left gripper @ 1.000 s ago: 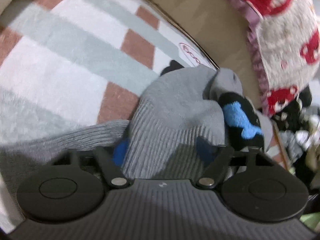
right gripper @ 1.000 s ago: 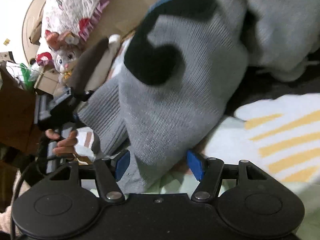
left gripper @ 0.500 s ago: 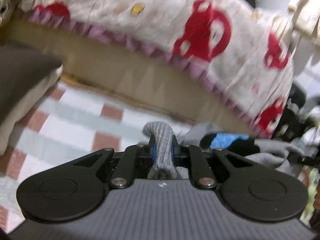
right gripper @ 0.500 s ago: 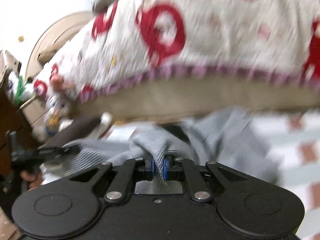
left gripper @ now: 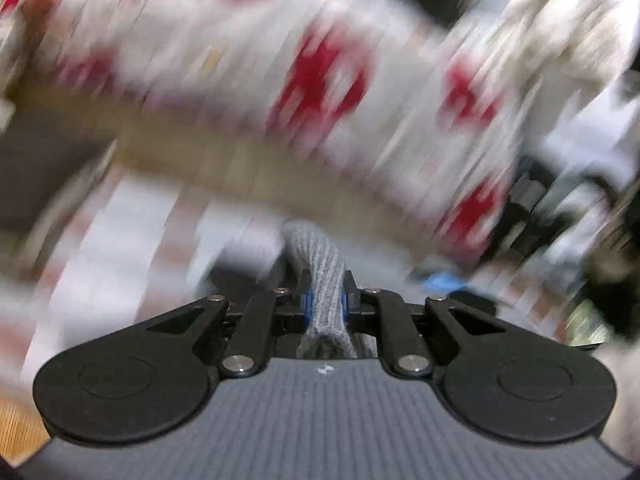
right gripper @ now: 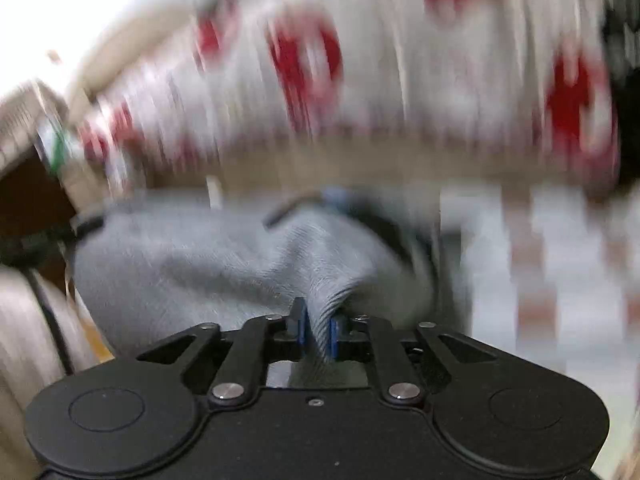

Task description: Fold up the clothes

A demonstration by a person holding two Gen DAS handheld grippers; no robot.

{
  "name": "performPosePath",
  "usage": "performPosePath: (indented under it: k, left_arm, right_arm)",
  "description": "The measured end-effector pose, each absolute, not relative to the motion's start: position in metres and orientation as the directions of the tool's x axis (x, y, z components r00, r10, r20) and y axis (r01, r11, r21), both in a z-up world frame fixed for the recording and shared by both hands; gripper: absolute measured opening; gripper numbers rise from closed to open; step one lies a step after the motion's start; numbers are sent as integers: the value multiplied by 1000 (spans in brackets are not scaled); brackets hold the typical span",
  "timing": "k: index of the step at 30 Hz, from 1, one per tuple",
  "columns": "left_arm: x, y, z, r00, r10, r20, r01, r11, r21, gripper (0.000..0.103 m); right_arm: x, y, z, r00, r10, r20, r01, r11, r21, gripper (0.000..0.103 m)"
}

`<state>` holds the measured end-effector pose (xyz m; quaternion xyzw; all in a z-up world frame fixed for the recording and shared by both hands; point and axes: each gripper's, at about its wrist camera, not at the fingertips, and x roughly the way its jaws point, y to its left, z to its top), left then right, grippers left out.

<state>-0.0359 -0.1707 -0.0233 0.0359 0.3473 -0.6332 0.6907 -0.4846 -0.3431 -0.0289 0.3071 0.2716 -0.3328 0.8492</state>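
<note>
Jaws, left: left gripper has its blue pads pinched on a bunched ridge of the grey ribbed-knit sweater; a second ago those pads stood wide apart around the knit, half a second ago they were already clamped
Jaws, right: right gripper nips a fold of the same sweater between its blue pads; the jaws have just closed from wide apart and then eased open a little, with the knit between them throughout
Change of view: a second ago both cameras looked down on the sweater lying on the white, grey and terracotta checked rug; now both look out across the rug at the white quilt with red motifs and a mauve frill, and everything but the grippers is smeared by motion
Sweater, place: gathered in front of the right gripper, lifted clear of the rug there; beyond the left gripper only the pinched ridge shows sharply, with a blue patch of the knit pattern blurred to its right
Meaning for the task: judged as the end of the two-point pick-up; the garment now hangs from two grips, ready to be shaken out and spread flat on the rug before any fold is made
Risk: a thin pinch on loose knit may slip during a fast swing
Writing, brands: none legible; a small pale mark on the left gripper housing is too small to read
</note>
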Motion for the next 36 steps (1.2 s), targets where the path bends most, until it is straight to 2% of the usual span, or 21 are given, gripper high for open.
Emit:
performPosePath:
  k: [1,3,5,6,8,10,11,13,14,15,17,20,23,26,29,31,33,36]
  left_arm:
    - [-36,-174,-44,-36,-793,-608,900,239,-365,12]
    - [-39,-179,-72,-12,-672,-740,910,300,-287,13]
    - [-40,-182,-84,16,-591,-806,921,322,-218,14]
    - [-39,-183,-82,25,-586,-810,924,322,-205,15]
    - [-36,-188,-67,45,-599,-800,921,334,-199,15]
    - [-29,-195,-44,71,-647,-759,914,347,-210,15]
    - [-25,-200,-32,78,-677,-732,910,348,-224,16]
    - [-19,-220,-18,68,-720,-691,910,329,-254,30]
    - [-16,-234,-17,57,-732,-679,910,318,-267,45]
    - [-14,-253,-22,41,-739,-672,910,305,-281,48]
    - [-10,-294,-34,5,-747,-664,907,283,-312,50]
    - [1,-360,-77,-50,-721,-691,881,294,-370,53]
    - [7,-420,-124,-48,-673,-738,883,317,-347,53]
    - [1,-461,-153,-64,-641,-765,909,279,-309,54]
    - [0,-481,-175,-180,-645,-743,855,271,-442,59]
    - [0,-488,-185,-251,-654,-713,809,263,-526,54]
    - [-5,-490,-186,-334,-665,-668,782,199,-590,7]
    - [-18,-479,-176,-453,-699,-554,698,108,-708,6]
  right_arm:
    - [-482,-345,-61,599,-324,-732,743,564,359,20]
    - [-480,-349,-103,551,-220,-805,755,542,369,20]
    - [-483,-357,-115,545,-196,-815,745,559,364,22]
    - [-488,-362,-110,562,-218,-798,738,568,364,23]
    - [-505,-374,-95,621,-258,-740,714,575,399,41]
    - [-524,-388,-86,678,-291,-675,695,555,458,51]
    - [-533,-395,-85,699,-310,-645,688,539,487,53]
    - [-541,-417,-92,702,-353,-619,701,494,514,54]
    - [-542,-429,-98,697,-372,-613,710,478,517,54]
    - [-536,-442,-105,687,-387,-615,720,475,506,54]
    - [-518,-460,-118,676,-407,-614,731,471,493,54]
    - [-489,-505,-136,712,-406,-573,701,447,556,54]
    - [-459,-545,-142,725,-406,-556,689,431,583,54]
    - [-421,-577,-135,656,-450,-606,751,466,467,59]
    - [-397,-602,-142,581,-474,-662,800,481,358,62]
    - [-388,-611,-152,588,-444,-676,795,473,380,62]
    - [-382,-611,-152,604,-439,-666,784,476,398,62]
    - [-380,-600,-141,663,-435,-609,741,495,453,62]
